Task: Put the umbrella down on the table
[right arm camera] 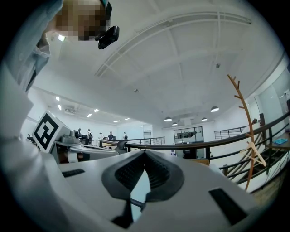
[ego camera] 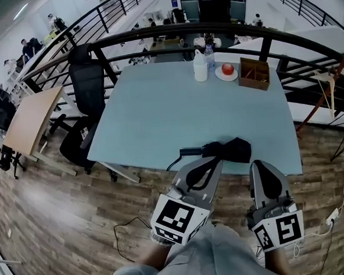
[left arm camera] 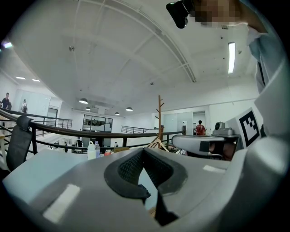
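- On the near edge of the table (ego camera: pixel 158 111): a black folded umbrella (ego camera: pixel 220 150) lies flat. Its long axis runs along that edge, handle (ego camera: pixel 190 151) pointing left, bunched fabric (ego camera: pixel 237 150) to the right.
- Far edge: white bottle (ego camera: pixel 199 66), plate (ego camera: pixel 221 75) with apple (ego camera: pixel 227 68), brown box (ego camera: pixel 254 74). Wide bare tabletop lies between these and the umbrella.
- Left gripper (ego camera: pixel 215 159): jaws together, nothing between the pads. The tips reach where handle meets fabric; contact not discernible.
- Right gripper (ego camera: pixel 258 164): jaws together, tips just short of the table edge, near the fabric.
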Demonstrator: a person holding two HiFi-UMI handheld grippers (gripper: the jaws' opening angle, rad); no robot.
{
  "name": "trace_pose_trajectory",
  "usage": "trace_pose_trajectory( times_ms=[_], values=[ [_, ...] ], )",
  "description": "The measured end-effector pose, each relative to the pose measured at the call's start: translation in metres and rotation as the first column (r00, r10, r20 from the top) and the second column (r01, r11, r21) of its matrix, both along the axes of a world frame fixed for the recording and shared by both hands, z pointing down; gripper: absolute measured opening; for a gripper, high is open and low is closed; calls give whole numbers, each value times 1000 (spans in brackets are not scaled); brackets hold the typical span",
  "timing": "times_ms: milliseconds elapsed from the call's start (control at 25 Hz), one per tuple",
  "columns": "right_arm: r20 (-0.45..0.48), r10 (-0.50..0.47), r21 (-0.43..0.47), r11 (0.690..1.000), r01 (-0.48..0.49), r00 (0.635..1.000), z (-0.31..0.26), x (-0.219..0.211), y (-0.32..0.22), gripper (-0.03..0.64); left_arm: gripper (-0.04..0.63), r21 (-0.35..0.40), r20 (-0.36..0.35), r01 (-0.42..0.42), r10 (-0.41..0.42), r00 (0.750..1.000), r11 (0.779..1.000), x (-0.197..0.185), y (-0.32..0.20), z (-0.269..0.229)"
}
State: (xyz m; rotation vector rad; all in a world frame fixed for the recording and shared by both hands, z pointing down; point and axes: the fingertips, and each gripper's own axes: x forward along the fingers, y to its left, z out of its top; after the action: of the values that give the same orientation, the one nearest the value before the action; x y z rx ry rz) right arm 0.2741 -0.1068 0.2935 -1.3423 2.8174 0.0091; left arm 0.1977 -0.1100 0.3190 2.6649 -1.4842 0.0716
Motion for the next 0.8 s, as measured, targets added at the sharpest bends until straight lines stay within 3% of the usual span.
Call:
trace_pose_trajectory(
  times_ms=[800],
  values=[
    [0,12,3,1000,-12,1000,0,4,1,-5,5,-6,0,-29,29,1000,1000,8,-2,2]
  ],
)
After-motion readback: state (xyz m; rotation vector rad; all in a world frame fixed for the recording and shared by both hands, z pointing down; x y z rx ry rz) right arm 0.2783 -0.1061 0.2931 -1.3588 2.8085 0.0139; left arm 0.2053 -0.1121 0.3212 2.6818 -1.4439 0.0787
